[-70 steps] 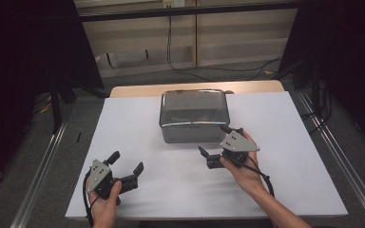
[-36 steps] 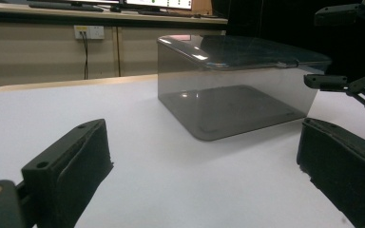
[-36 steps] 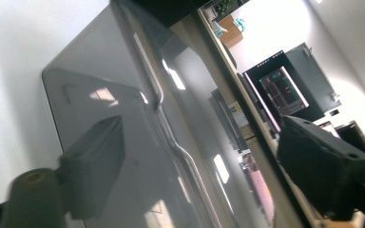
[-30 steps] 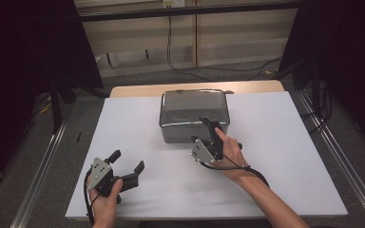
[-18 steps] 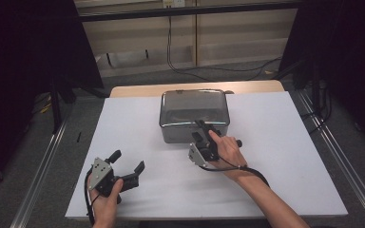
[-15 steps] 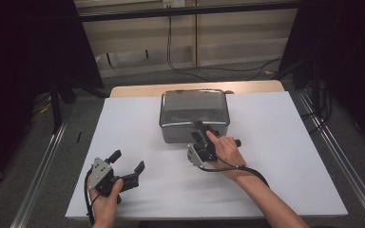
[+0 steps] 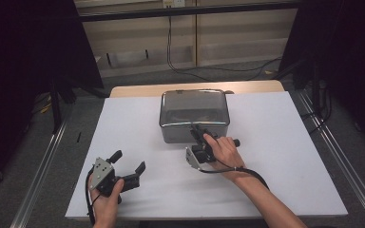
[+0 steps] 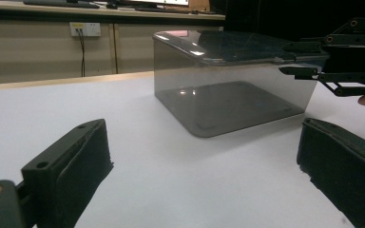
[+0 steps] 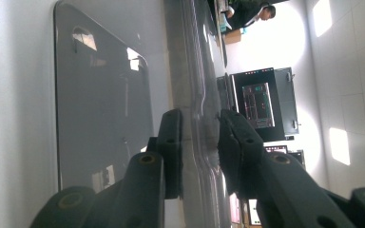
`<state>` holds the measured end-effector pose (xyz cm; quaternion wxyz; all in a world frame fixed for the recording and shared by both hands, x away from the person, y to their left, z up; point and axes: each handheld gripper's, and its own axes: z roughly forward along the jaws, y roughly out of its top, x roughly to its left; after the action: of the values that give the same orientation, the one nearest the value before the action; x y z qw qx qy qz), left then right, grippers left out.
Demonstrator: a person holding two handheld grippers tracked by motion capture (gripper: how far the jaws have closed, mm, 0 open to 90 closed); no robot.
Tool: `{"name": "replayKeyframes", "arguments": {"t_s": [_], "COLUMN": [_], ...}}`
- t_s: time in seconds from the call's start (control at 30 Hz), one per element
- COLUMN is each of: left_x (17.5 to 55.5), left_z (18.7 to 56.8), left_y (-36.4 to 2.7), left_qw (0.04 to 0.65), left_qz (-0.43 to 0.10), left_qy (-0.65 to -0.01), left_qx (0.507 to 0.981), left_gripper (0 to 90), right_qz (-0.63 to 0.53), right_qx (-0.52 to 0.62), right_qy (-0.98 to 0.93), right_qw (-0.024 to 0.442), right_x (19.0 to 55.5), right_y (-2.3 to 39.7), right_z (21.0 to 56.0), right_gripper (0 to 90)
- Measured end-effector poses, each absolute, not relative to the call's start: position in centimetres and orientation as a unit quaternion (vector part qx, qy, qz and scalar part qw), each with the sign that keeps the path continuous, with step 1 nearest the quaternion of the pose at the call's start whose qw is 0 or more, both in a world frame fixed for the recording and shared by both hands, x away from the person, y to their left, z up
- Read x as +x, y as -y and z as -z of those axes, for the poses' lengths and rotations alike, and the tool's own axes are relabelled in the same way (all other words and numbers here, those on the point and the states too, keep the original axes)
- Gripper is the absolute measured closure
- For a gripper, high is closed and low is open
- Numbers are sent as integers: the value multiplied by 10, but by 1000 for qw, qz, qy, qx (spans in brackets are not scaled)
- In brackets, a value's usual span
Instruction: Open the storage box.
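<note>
Box (image 7: 194, 115) sat at the table's (image 7: 285, 156) far-middle, smoky see-through, lid (image 7: 193, 107) on. Right gripper (image 7: 198, 134) was at the box's near edge, rolled on its side so one jaw went over the lid rim and one under it. In the right gripper view the rim ran lengthwise between the two pads (image 9: 173, 147), which had just been closing; they looked clamped on the lid edge, though the glare made pad contact hard to confirm. The left gripper view showed the same thing from the side: right gripper (image 8: 313, 59) bracketing the lid lip (image 8: 247, 47), above and below.

Key relation: lid edge lay straight ahead of the right gripper, long side across the jaws' line, so a lift would go up off the box. Left gripper (image 7: 130, 166) was well apart at near-left, jaws spread wide, holding nothing, aimed toward the box.

Versus the oldest frame: the right hand had gone from resting just beside the box, jaws apart, to rolled over and biting the rim. Left hand unchanged
</note>
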<state>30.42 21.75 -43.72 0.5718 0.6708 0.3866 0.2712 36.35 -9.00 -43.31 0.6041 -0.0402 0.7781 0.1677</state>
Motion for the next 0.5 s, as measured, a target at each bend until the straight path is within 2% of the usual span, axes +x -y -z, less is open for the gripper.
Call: {"name": "replayKeyframes", "arguments": {"t_s": [0.13, 0.5], "left_x": [305, 308], "left_z": [437, 436], "left_y": [-219, -216], "left_qw": [569, 575], "left_qz": [-272, -255], "left_qy": [-391, -387], "left_qx": [671, 674], "left_gripper": [33, 54], "right_qz": [-168, -165], "right_qx": [-39, -46], "right_qy": [-777, -775], "right_qw": [605, 608], "right_x": [362, 362], "right_y": [91, 91], "right_z": [432, 431], "right_gripper": [762, 778]}}
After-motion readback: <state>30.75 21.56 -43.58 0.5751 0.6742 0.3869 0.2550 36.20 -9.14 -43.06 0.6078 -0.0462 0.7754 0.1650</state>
